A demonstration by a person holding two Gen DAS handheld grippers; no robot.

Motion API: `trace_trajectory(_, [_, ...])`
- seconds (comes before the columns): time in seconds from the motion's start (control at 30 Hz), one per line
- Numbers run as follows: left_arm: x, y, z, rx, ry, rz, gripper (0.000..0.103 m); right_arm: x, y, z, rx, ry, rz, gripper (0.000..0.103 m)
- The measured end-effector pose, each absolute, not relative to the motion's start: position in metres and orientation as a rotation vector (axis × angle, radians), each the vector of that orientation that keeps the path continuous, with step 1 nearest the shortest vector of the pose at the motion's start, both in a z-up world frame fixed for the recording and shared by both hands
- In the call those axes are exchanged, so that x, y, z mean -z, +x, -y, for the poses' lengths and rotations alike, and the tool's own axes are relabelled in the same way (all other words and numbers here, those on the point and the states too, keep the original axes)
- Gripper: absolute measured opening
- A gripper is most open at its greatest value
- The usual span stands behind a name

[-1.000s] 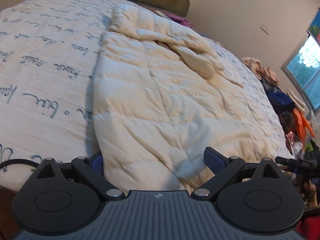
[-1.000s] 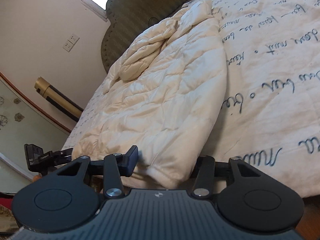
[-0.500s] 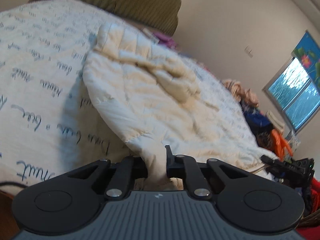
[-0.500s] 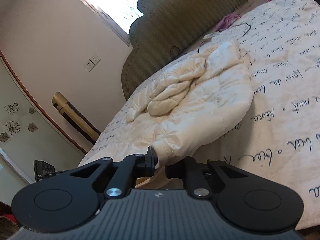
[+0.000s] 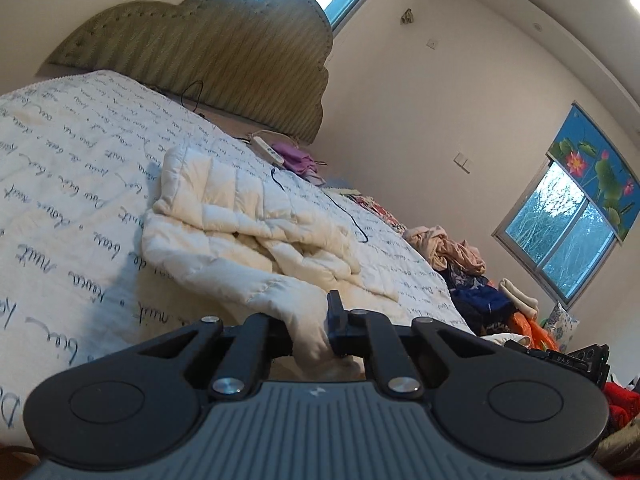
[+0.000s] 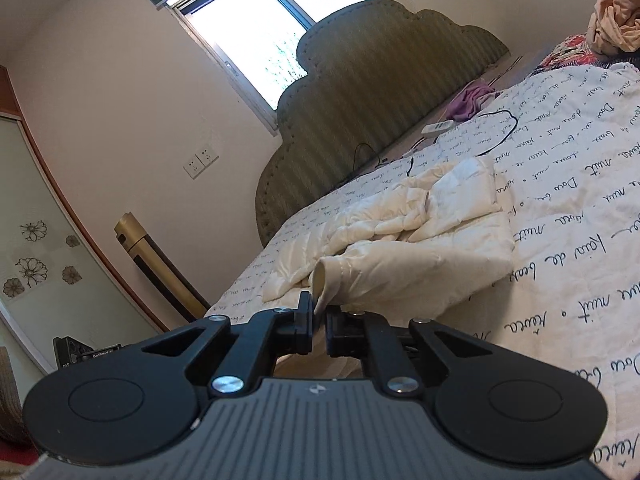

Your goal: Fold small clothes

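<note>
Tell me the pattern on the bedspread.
White bedspread with dark handwritten script, clearest in the right wrist view.

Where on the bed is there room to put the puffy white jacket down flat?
The script-printed white bedspread lies bare between the cream quilted jacket and the green padded headboard, and beside the jacket in the right wrist view. It is crowded near the pile of coloured clothes and the black cable.

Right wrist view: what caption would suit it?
Right hand-held gripper pinches the cream puffer jacket hem on a script-printed bed.
</note>
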State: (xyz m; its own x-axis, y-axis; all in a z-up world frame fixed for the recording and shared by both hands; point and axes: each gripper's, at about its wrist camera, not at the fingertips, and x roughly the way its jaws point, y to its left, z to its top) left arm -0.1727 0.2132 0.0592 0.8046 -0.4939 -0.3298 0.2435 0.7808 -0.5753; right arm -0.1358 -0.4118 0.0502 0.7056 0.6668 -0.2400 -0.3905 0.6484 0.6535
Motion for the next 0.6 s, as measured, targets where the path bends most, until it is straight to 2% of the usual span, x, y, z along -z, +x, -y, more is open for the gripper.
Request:
trace_trajectory(0.3, [-0.099,-0.111,-0.215,0.382,-0.542,-0.384,0.009,-0.072,-0.064,0.404,-0.594,0.582,-0.406,0.009])
trace_trajectory(0.6, [-0.127,-0.006,-0.206,0.331,-0.485,-0.349,0.009,-0.088,0.039,0.398,-0.570,0.555,-0.365,0.009])
